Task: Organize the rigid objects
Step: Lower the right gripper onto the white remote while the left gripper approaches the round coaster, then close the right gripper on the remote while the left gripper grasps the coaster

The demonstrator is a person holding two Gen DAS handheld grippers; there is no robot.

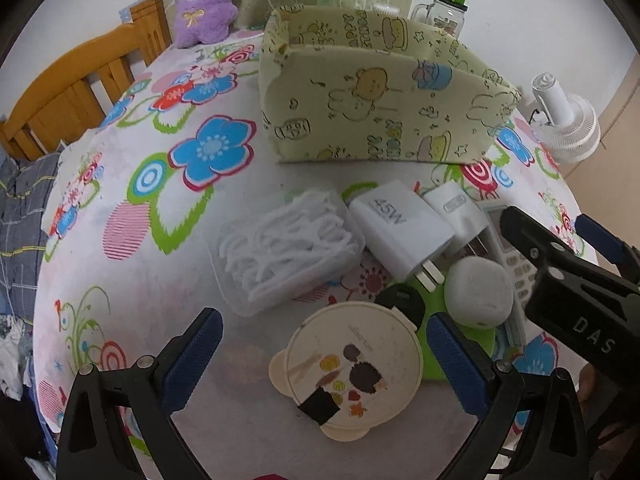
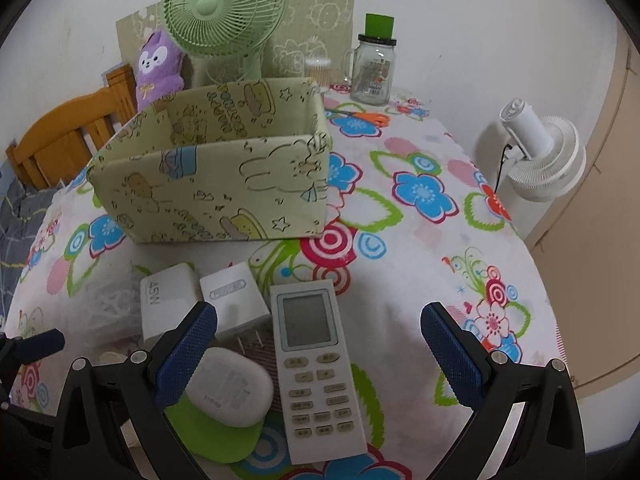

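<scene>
A yellow fabric storage box (image 1: 372,100) (image 2: 224,176) stands open at the back of the floral table. In front of it lie a clear case of white floss picks (image 1: 286,244), a 45W charger (image 1: 394,228) (image 2: 166,304), a second white charger (image 1: 456,208) (image 2: 236,300), a white remote (image 2: 316,364), a white oval case (image 1: 478,294) (image 2: 230,386) on a green disc (image 2: 216,436), a black key (image 1: 402,304) and a round cream lid (image 1: 348,368). My left gripper (image 1: 320,360) is open around the lid. My right gripper (image 2: 318,356) (image 1: 560,236) is open over the remote.
A purple plush toy (image 1: 206,0) (image 2: 158,68), a green fan (image 2: 224,8) and a glass jar with a green cap (image 2: 374,68) stand behind the box. A white fan (image 2: 540,156) sits off the right edge. A wooden chair (image 1: 76,92) is at left.
</scene>
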